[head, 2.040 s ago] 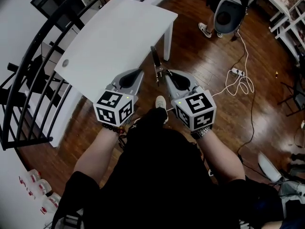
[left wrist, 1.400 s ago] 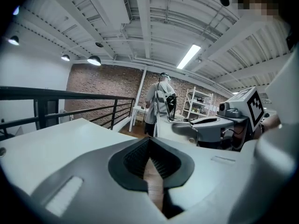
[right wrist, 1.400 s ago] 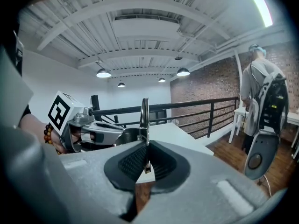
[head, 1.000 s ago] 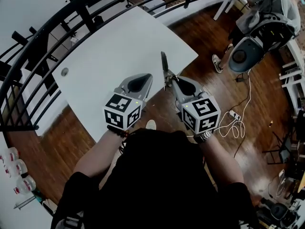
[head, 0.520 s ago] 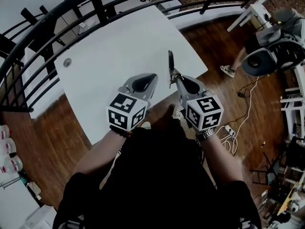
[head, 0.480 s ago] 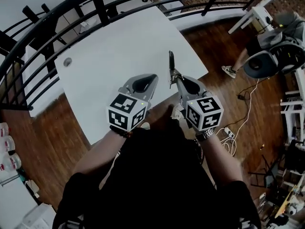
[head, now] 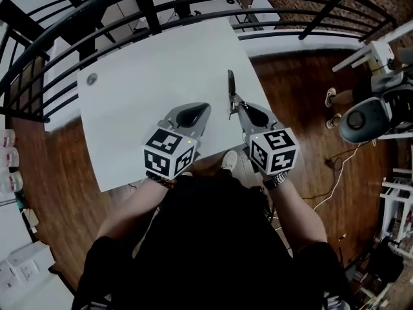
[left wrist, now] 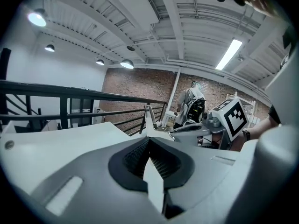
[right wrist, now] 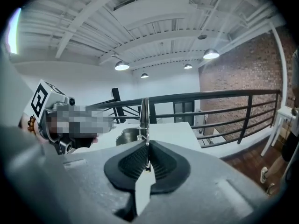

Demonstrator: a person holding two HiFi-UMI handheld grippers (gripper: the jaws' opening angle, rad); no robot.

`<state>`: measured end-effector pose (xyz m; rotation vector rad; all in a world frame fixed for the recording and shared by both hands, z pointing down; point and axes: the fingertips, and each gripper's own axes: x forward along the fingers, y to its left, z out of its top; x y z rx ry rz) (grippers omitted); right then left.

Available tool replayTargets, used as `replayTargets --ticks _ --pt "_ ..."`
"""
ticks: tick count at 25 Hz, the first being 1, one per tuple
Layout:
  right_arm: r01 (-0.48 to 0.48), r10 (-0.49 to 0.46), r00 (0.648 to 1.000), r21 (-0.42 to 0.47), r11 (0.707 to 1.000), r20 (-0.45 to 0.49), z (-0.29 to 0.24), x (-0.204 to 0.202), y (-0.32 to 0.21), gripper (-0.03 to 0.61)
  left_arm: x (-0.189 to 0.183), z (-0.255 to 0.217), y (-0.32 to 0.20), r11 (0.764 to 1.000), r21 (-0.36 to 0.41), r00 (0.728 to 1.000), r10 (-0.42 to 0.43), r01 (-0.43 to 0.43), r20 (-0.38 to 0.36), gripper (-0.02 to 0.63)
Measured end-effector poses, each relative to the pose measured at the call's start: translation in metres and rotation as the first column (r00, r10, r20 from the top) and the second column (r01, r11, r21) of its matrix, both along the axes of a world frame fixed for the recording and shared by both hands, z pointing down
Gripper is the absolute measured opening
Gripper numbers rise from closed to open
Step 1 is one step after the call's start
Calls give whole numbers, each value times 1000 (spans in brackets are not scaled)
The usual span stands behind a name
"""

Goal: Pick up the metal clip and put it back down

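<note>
Two tools hover at the near edge of the worktop (head: 142, 76). Right tool (head: 233, 103) is clamped on the metal clip (head: 231, 84), which juts from its tips over the near right corner. Left tool (head: 204, 107): jaws together, nothing between.

Grey moulded left gripper (head: 201, 108) and right gripper (head: 235, 106), black ribbed pads (left wrist: 135, 157), black-and-white marker cubes (head: 169, 154) behind the fingers (head: 175, 118), black short-sleeved top (head: 213, 237), beaded bracelet (head: 155, 181), metal wristwatch (head: 277, 181)

Dim head view; bright ceiling lamps (right wrist: 122, 66) overhead; strong fisheye edges.
</note>
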<state>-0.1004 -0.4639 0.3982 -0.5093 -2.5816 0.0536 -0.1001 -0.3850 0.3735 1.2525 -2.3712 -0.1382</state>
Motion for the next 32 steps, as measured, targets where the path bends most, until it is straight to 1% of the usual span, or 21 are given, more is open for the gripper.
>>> replayTargets --ticks 6,11,18,23,25,28,30,32 --pt "137 -137 991 64 989 0 2 -37 -53 -6 -28 -2 -53 993 -11 993 -115 115 -28 17" --pt "209 -212 977 120 971 14 0 -64 -70 -6 -42 -4 -66 982 -23 980 -191 190 -50 17" --pt "262 -273 962 239 935 15 13 -107 -70 -6 -68 2 -63 969 -36 968 -244 243 -56 17" --pt "272 -284 959 325 906 -12 30 -153 -68 -6 -101 14 -70 972 -19 968 -235 234 -86 17" --pt "278 -287 957 366 888 -31 40 -172 -67 -6 -118 18 -73 973 -5 968 -228 229 -100 17" --pt "296 -303 951 436 850 -54 55 -203 -62 -6 -144 25 -75 973 16 966 -225 229 -124 17" --pt "308 -317 946 491 815 -67 69 -224 -61 -6 -159 35 -78 973 25 964 -223 228 -143 17" --pt "315 -329 941 555 770 -77 83 -245 -64 -6 -170 47 -81 972 30 961 -224 232 -163 17"
